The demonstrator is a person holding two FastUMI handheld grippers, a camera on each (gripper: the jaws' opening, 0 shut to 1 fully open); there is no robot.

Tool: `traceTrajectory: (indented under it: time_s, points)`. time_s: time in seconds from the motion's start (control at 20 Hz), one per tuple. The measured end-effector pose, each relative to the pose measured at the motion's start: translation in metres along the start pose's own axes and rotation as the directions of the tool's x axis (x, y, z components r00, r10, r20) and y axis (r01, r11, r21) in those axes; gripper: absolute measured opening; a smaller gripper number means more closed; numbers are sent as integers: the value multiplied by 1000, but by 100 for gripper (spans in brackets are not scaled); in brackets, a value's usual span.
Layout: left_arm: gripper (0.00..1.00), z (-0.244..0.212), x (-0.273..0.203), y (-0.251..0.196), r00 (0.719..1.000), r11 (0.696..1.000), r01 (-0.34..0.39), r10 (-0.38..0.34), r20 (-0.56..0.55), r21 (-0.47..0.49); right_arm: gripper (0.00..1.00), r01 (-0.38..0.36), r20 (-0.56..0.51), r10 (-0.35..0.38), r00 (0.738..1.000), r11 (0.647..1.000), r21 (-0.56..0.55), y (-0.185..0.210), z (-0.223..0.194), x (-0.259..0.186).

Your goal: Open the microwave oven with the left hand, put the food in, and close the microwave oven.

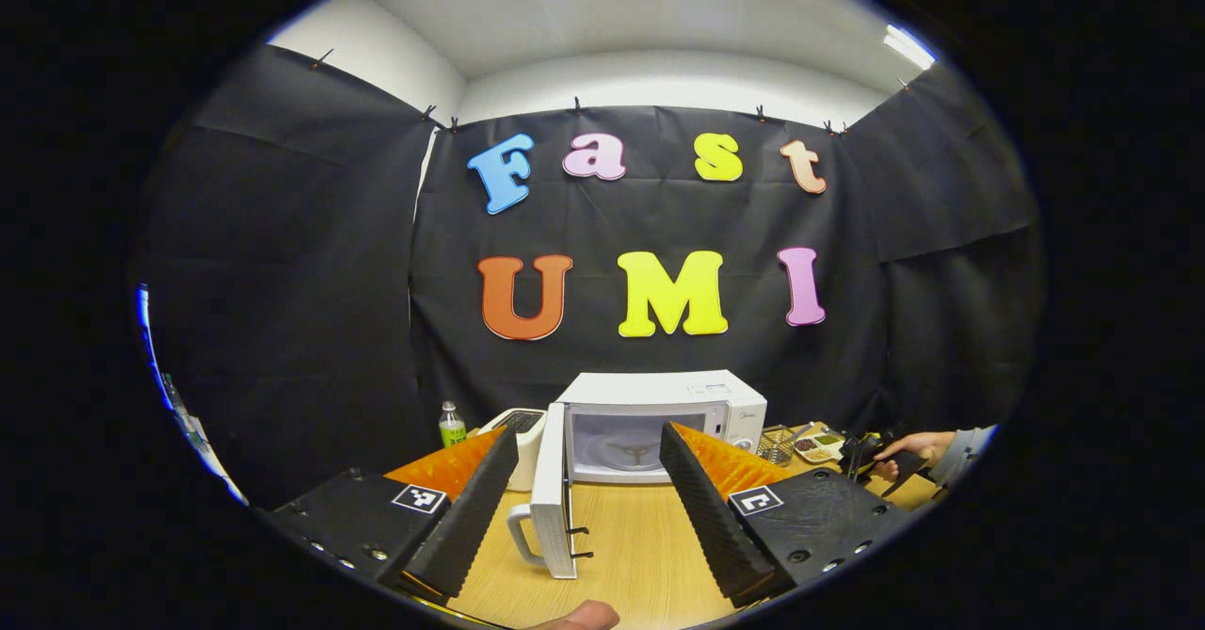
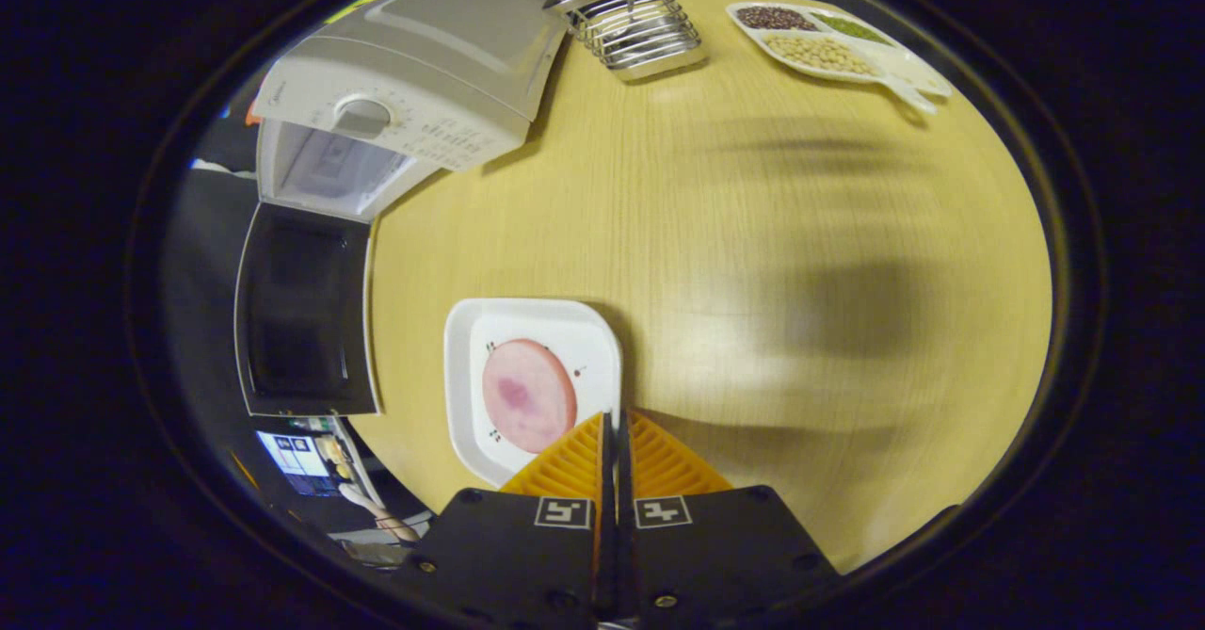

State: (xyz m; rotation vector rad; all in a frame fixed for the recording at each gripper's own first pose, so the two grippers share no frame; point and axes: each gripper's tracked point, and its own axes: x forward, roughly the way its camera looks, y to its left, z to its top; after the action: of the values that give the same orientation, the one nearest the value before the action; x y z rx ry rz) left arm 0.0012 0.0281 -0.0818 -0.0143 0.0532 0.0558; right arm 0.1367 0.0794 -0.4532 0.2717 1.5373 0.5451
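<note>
The white microwave (image 1: 659, 423) stands at the back of the wooden table, its door (image 1: 554, 489) swung open to the left and seen edge-on, the cavity bare. My left gripper (image 1: 588, 479) is open in front of it, fingers either side of the doorway and apart from the door. In the right gripper view the microwave (image 2: 414, 65) is at upper left with its open door (image 2: 306, 315) below it. A white square plate (image 2: 471, 347) carries a round pink slice of food (image 2: 529, 395). My right gripper (image 2: 617, 420) is shut on the plate's near right rim.
A wire rack (image 2: 633, 32) and a white tray of beans (image 2: 828, 46) sit at the table's far side. A green-capped bottle (image 1: 452, 423) and a white appliance (image 1: 521, 428) stand left of the microwave. A hand (image 1: 918, 446) shows at the right edge.
</note>
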Motion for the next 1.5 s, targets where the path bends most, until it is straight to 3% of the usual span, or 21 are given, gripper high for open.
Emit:
traceTrajectory:
  time_s: [0.3, 0.5, 0.75, 1.0, 1.2, 1.3, 1.5]
  points:
    - [93, 2, -9, -3, 999, 999, 42, -41, 35, -10, 4, -74, 103, 66, 992, 995, 67, 19, -19, -27]
    - [93, -9, -11, 1, 998, 998, 57, -56, 13, -14, 4, -118, 146, 103, 984, 988, 96, 50, -29, -31]
    - [93, -19, -16, -6, 990, 990, 139, -139, -23, -25, 4, -162, 222, 128, 967, 976, 143, 103, -30, -22]
    - [93, -18, -13, 10, 993, 993, 118, -118, -15, -20, 4, -197, 291, 135, 947, 960, 198, 160, -21, 1]
    - [93, -15, -12, 36, 998, 998, 68, -68, 7, -7, 4, -275, 328, 168, 929, 909, 313, 201, -11, 23]
    - [93, -17, -12, 49, 999, 999, 47, -47, 15, -6, 4, -263, 373, 120, 920, 895, 360, 206, 2, 35]
    - [93, -31, -9, 82, 1000, 1000, 2, -2, -4, -15, 4, -291, 490, 53, 870, 857, 425, 224, 32, 50]
